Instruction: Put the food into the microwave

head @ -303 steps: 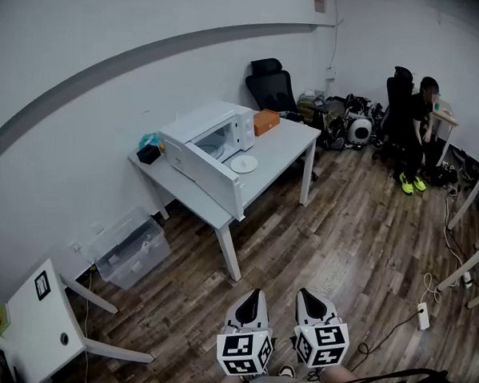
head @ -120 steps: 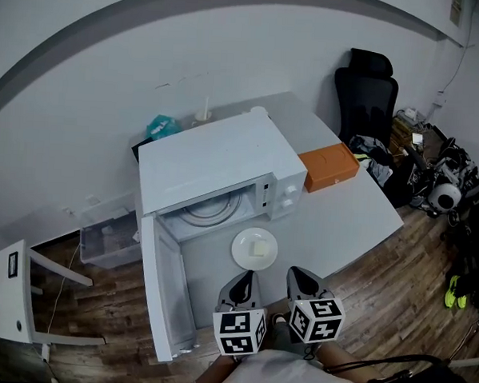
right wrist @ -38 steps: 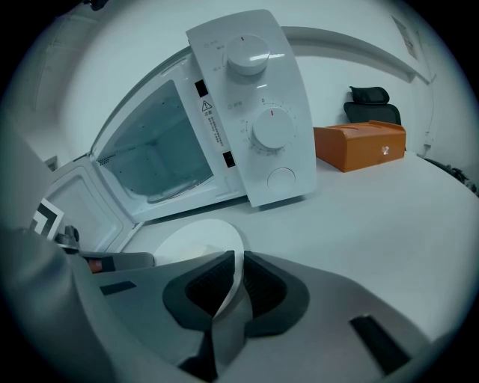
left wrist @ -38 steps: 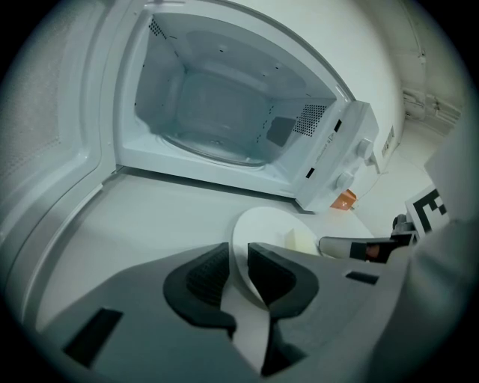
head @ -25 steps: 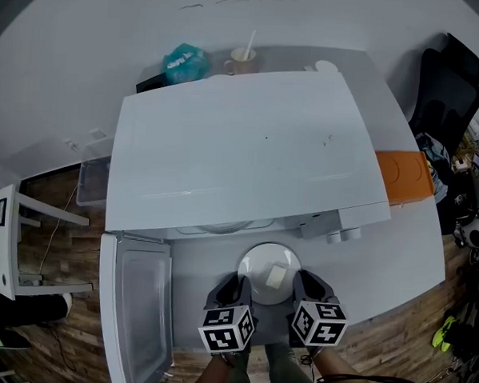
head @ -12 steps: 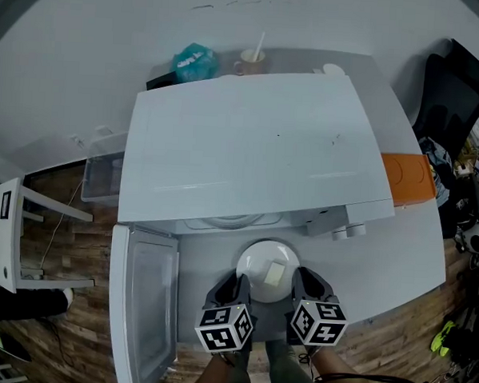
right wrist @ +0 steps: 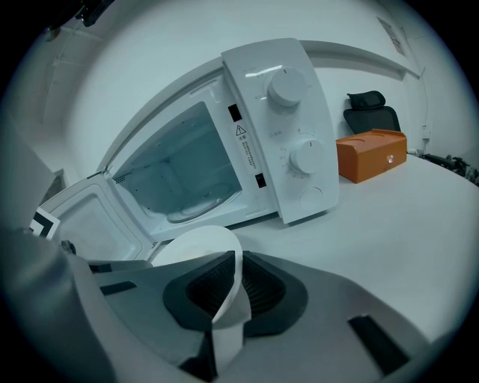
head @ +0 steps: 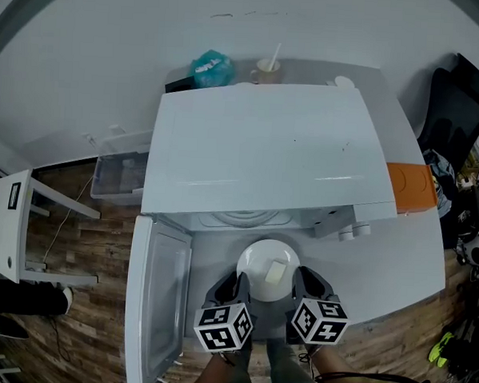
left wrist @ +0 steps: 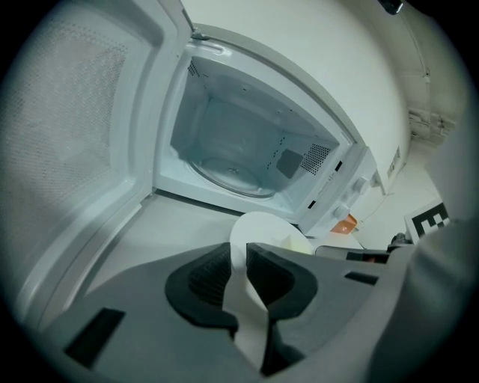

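A white plate [head: 264, 260] with a pale yellow piece of food [head: 274, 272] is in front of the white microwave [head: 266, 148], whose door [head: 157, 302] stands open to the left. My left gripper [head: 233, 289] is shut on the plate's left rim and my right gripper [head: 305, 285] on its right rim. The left gripper view has the plate [left wrist: 262, 228] edge-on between the left gripper's [left wrist: 238, 262] jaws, with the cavity and its glass turntable [left wrist: 232, 168] beyond. The right gripper [right wrist: 236, 280] pinches the plate [right wrist: 198, 243] likewise. I cannot tell whether the plate rests on the desk.
An orange box [head: 414, 188] lies on the grey desk [head: 396, 267] right of the microwave. A cup with a straw [head: 268, 68] and a teal bag [head: 211, 67] stand behind it. A clear plastic bin [head: 120, 176] sits on the floor at left, a black chair [head: 468, 103] at right.
The head view has drifted left, so the microwave sits further right in the picture. Both grippers stay shut on the plate in front of the open microwave.
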Available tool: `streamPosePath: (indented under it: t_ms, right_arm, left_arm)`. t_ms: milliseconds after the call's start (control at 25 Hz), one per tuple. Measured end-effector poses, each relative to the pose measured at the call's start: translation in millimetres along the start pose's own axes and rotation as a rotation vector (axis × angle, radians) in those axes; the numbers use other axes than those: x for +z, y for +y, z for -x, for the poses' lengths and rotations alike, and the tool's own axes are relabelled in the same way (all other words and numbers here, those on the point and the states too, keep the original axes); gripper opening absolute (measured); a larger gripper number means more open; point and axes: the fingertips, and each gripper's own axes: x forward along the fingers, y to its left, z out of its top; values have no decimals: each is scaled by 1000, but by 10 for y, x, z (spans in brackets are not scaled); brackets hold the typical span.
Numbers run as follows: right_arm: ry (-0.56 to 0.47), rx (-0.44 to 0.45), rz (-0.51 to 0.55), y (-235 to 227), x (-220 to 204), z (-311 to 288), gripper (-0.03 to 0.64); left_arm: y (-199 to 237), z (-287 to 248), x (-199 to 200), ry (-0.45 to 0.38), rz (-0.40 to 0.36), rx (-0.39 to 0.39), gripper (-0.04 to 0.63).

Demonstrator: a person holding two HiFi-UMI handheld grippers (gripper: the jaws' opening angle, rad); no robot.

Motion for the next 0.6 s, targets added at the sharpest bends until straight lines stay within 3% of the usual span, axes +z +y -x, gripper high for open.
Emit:
streamPosePath:
  t_ms: [600]
  right_arm:
    - [-43, 54, 18, 350, 297, -38, 41]
  left_arm:
    - [140, 184, 343, -71, 20, 30, 67]
